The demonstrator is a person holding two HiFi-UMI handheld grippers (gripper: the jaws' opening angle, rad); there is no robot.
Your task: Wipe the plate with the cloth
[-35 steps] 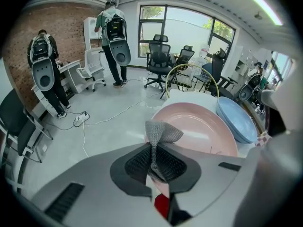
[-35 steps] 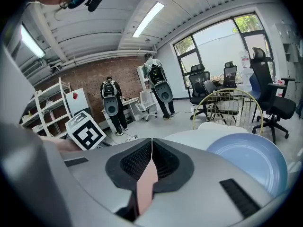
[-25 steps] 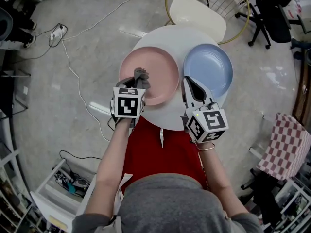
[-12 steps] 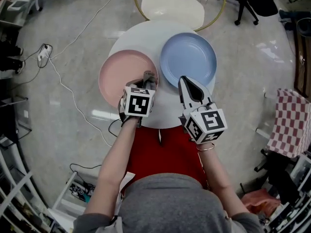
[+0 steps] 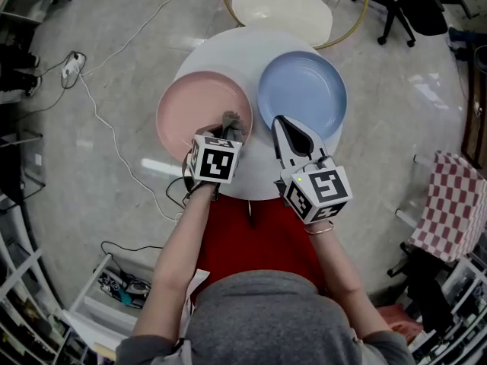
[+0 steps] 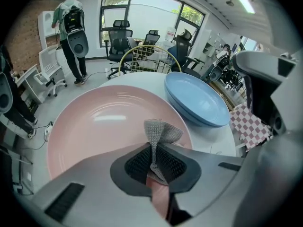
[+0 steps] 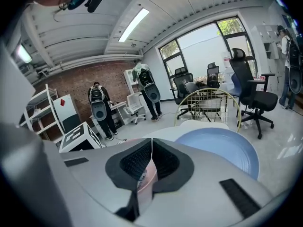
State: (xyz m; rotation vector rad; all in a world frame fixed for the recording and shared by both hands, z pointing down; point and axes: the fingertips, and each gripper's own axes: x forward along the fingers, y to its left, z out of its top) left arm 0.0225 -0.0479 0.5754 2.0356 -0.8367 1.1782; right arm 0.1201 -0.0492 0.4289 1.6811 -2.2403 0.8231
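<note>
A pink plate [image 5: 199,112] and a blue plate [image 5: 303,94] lie side by side on a round white table [image 5: 221,50]. My left gripper [image 5: 226,131] is shut on a grey knitted cloth [image 6: 158,134], held over the pink plate's [image 6: 99,122] near right rim. The cloth [image 5: 233,121] sticks up from between the jaws. My right gripper [image 5: 289,133] is shut with nothing in it, hovering at the near edge of the blue plate [image 7: 222,150], between the two plates.
A cream chair seat [image 5: 280,9] with a gold hoop frame stands beyond the table. A white cable [image 5: 114,143] runs over the floor at left. Office chairs [image 5: 399,2] stand at the far right, and a checked cloth [image 5: 449,204] lies at right.
Over the last second the left gripper slid with the cloth from near the pink plate's middle to its near right rim. The right gripper stayed shut beside the blue plate.
</note>
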